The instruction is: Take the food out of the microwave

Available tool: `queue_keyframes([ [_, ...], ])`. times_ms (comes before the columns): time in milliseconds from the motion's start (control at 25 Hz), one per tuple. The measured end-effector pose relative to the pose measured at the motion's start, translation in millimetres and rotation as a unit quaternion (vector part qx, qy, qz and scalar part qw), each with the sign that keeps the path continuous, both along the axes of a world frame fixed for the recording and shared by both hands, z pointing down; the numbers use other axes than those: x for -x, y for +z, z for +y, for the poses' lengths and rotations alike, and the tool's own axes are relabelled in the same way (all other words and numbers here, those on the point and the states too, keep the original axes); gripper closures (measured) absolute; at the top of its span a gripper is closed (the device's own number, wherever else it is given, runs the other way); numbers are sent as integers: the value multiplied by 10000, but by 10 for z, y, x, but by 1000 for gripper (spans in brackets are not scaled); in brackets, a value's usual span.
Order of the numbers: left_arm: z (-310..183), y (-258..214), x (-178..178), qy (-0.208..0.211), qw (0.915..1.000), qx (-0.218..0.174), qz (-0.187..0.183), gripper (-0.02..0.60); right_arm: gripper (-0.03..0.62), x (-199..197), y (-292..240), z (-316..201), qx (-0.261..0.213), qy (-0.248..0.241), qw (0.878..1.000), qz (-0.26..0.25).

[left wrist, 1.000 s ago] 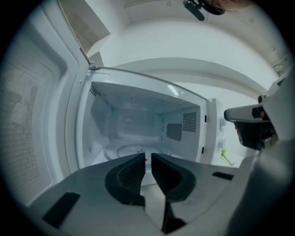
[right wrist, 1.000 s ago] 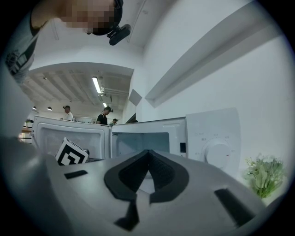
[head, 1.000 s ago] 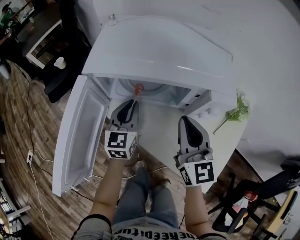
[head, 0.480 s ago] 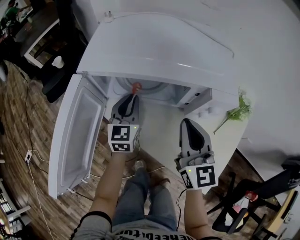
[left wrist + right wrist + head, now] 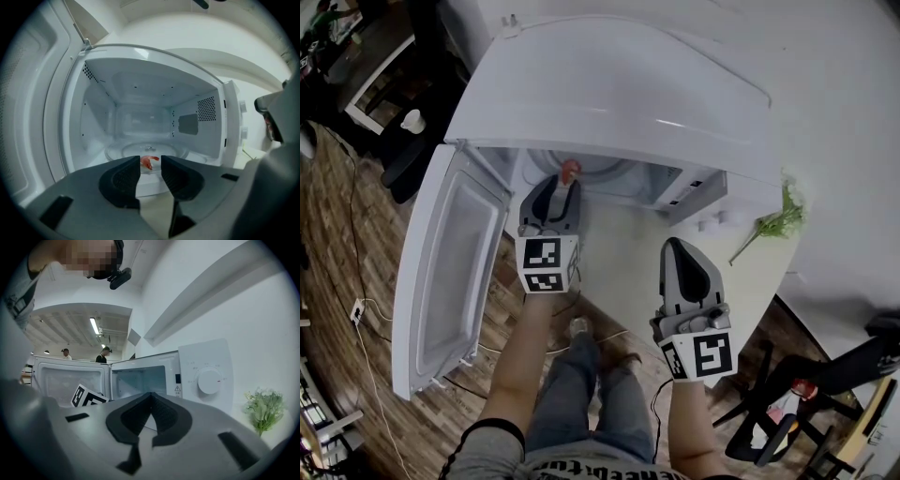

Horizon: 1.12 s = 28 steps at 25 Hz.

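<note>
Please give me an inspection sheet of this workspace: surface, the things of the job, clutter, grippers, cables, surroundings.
Surface: white table carrying the microwave.
Job's things: white microwave, door open to the left; red food on the glass turntable.
Clutter: green plant sprig right of the microwave.
Grippers: left gripper open, aimed at the food; right gripper shut, empty, held back.
Cables: thin cable on the floor.
Surroundings: wooden floor, chairs, people far behind.
</note>
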<state>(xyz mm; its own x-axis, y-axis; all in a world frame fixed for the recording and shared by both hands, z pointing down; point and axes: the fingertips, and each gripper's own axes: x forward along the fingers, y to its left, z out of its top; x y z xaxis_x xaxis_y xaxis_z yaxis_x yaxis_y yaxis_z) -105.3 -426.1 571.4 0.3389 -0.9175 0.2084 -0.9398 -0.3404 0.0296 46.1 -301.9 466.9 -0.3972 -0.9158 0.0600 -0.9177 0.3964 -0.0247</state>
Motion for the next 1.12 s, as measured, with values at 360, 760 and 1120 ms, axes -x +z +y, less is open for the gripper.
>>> queue_keyframes([
  [360, -23, 20, -7, -53, 10000, -8, 30, 471, 591, 7, 31, -11, 23, 3, 10000, -7],
  [760, -3, 24, 46, -120, 9999, -24, 57, 557, 591, 21, 48, -5, 52, 11, 10000, -1],
  [1120, 100, 15, 45, -17, 9999, -77, -124, 560, 591, 55, 28, -9, 34, -28, 10000, 7],
])
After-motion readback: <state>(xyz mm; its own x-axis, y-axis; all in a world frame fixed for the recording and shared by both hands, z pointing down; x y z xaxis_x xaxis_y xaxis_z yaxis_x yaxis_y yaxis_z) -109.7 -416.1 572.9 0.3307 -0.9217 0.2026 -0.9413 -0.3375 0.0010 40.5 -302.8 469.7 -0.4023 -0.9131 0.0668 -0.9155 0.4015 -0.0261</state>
